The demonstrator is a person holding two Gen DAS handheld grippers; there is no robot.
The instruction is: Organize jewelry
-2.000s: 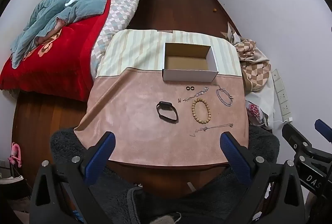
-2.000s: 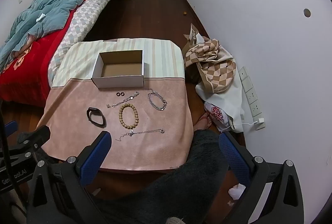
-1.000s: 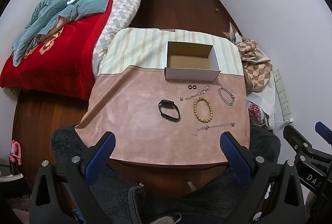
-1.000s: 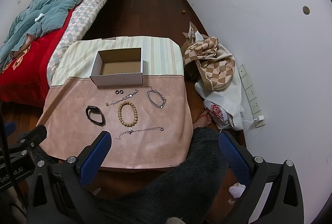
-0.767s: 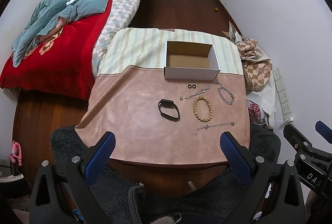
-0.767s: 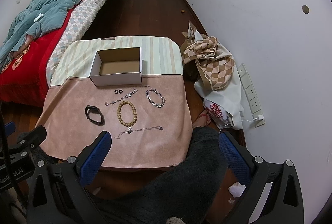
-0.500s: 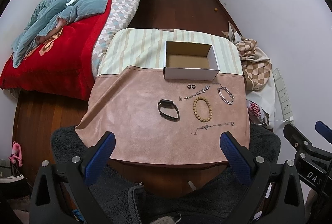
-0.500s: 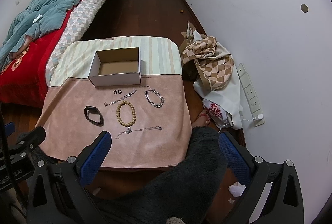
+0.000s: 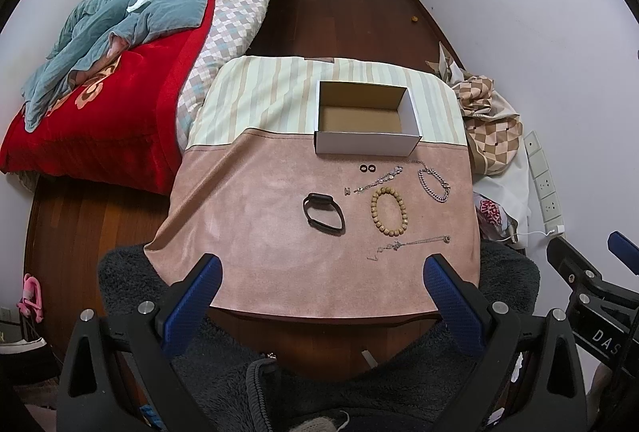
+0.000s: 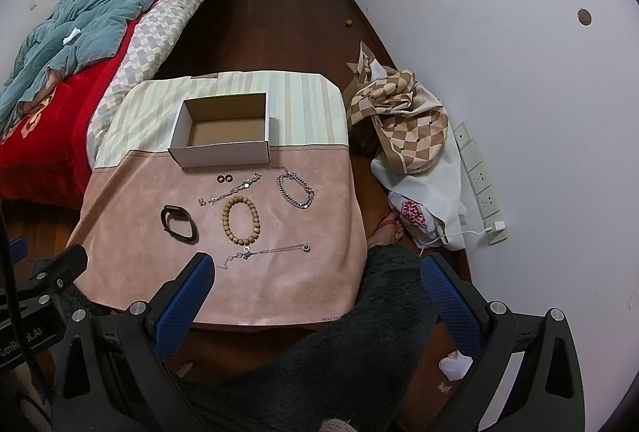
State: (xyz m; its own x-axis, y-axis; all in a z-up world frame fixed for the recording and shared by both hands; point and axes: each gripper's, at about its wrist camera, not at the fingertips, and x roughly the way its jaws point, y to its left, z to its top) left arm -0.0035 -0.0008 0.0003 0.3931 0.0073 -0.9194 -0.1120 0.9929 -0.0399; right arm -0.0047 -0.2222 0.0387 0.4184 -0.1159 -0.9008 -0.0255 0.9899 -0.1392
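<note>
White box (image 9: pixel 366 144) stands open on the tabletop (image 9: pixel 255 216), nothing inside. Just before it lie 2 black rings (image 9: pixel 367 168), a wooden bead bracelet (image 9: pixel 389 211), a silver chain bracelet (image 9: pixel 433 184) and a black band (image 9: pixel 323 217). Left gripper (image 9: pixel 324 286) and right gripper (image 10: pixel 315 284): jaws spread, holding nothing.

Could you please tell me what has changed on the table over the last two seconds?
Nothing visibly changed. The box is empty as before, the bead bracelet and black band lie where they were, and both grippers, left and right, hover open, holding nothing.
</note>
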